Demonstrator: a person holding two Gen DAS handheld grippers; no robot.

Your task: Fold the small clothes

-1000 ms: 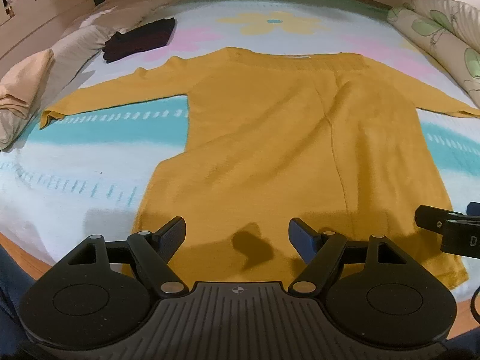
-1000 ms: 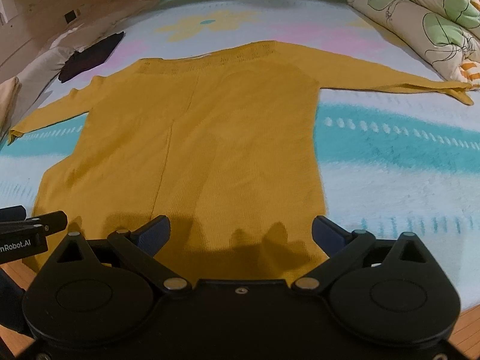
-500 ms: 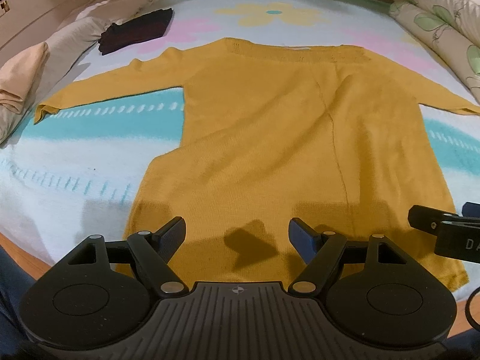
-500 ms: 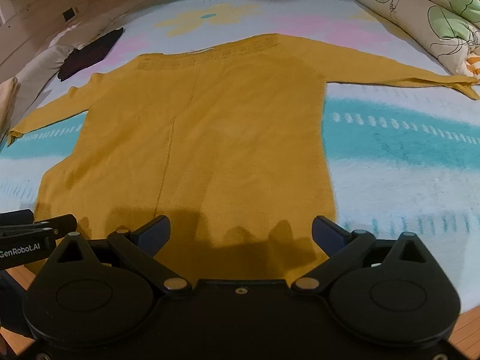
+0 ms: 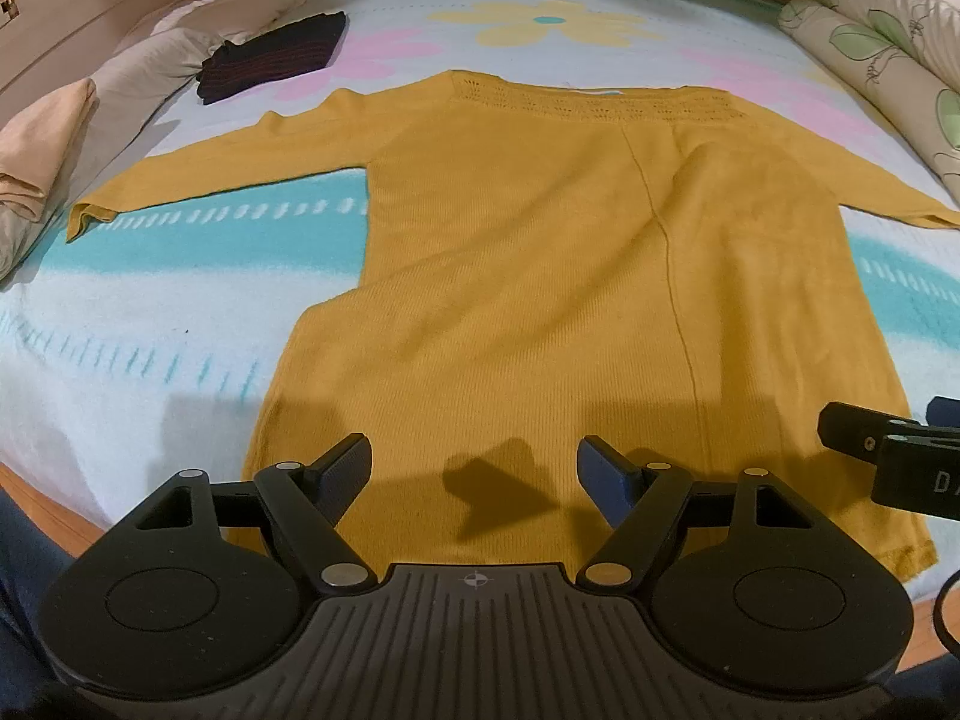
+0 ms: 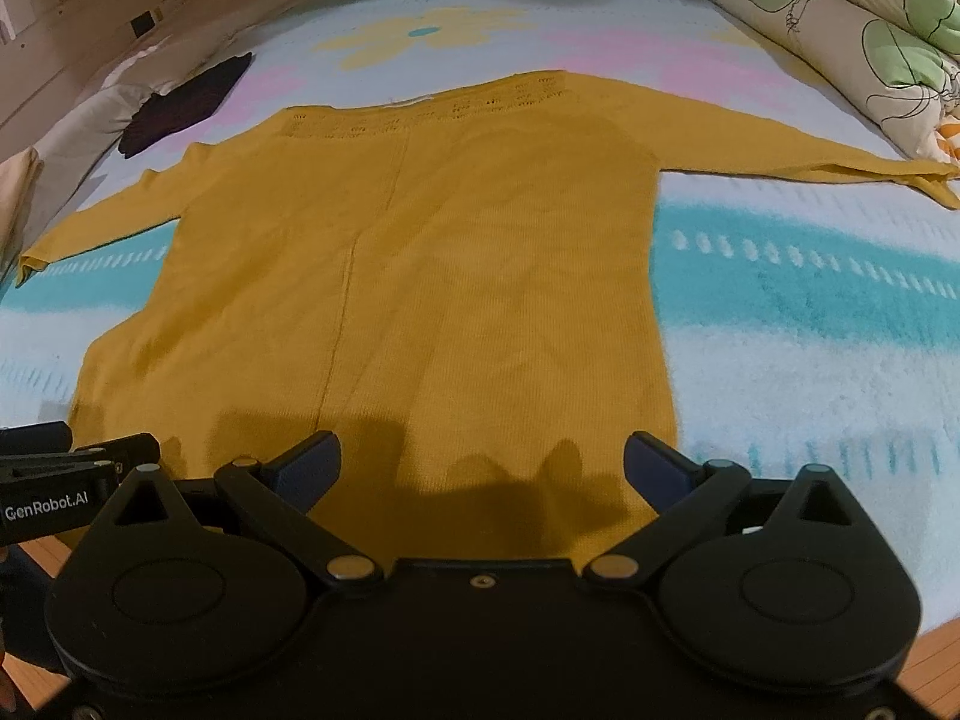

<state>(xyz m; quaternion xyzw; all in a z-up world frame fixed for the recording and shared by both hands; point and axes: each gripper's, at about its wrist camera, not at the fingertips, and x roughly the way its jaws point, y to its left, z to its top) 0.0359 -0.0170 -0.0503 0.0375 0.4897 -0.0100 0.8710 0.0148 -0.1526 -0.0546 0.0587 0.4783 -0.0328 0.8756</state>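
Note:
A mustard-yellow knit sweater (image 5: pixel 570 276) (image 6: pixel 420 276) lies flat on the bed, neckline far, hem near, both sleeves spread sideways. My left gripper (image 5: pixel 474 471) hovers open above the hem's left half, nothing between its fingers. My right gripper (image 6: pixel 480 465) is open too, over the hem's right part, its right fingertip (image 6: pixel 651 459) near the sweater's right edge. The right gripper shows at the right edge of the left wrist view (image 5: pixel 888 456). The left gripper shows at the left edge of the right wrist view (image 6: pixel 72 480).
The bedsheet (image 5: pixel 150 300) is pale with teal bands and flower prints. A dark folded garment (image 5: pixel 276 54) lies far left. Beige folded cloth (image 5: pixel 36 150) and pillows sit at the left; a floral duvet (image 6: pixel 870 42) is rolled at the right. The wooden bed edge (image 5: pixel 72 528) runs near me.
Both views have shifted slightly, so the sweater sits a little lower and nearer in frame. Both grippers stay open and the sweater lies untouched.

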